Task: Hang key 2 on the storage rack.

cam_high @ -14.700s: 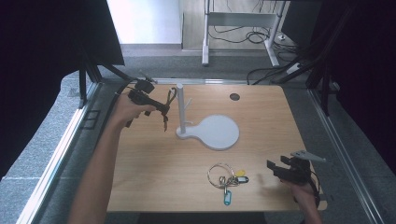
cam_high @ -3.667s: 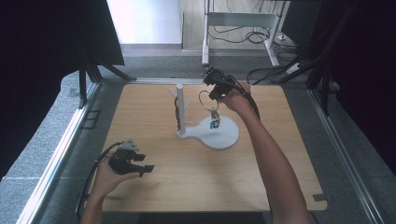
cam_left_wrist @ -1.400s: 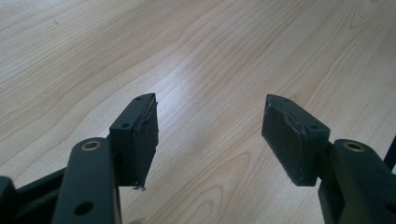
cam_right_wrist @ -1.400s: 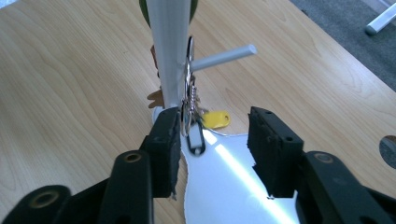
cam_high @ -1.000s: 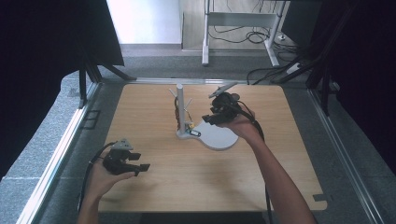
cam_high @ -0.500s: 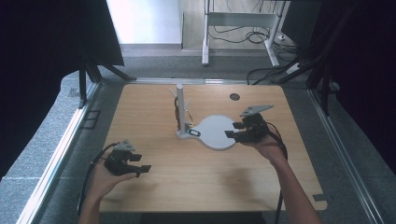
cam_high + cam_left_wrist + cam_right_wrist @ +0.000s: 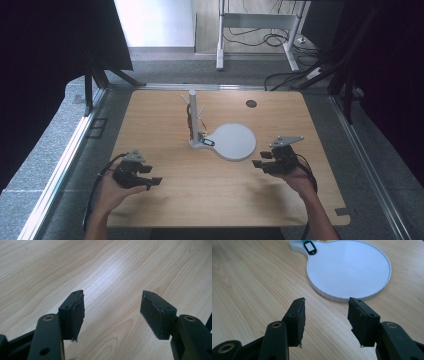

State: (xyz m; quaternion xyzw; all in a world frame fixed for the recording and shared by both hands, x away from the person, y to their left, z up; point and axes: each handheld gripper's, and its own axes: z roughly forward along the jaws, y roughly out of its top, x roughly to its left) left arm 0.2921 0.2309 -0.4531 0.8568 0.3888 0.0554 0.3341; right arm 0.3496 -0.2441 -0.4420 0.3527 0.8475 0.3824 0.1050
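Right gripper (image 7: 261,161) is hovering near the desk's (image 7: 210,195) right edge, jaws standing partly apart, holding nothing, just short of the white stand base (image 7: 234,142). Left gripper (image 7: 151,176) is sitting near the front-left corner, jaws spread wide, gripping nothing. Keys (image 7: 191,120) are hanging on the stand post (image 7: 192,107) toward the desk's back-middle; a black key tag (image 7: 207,143) is lying on the base.
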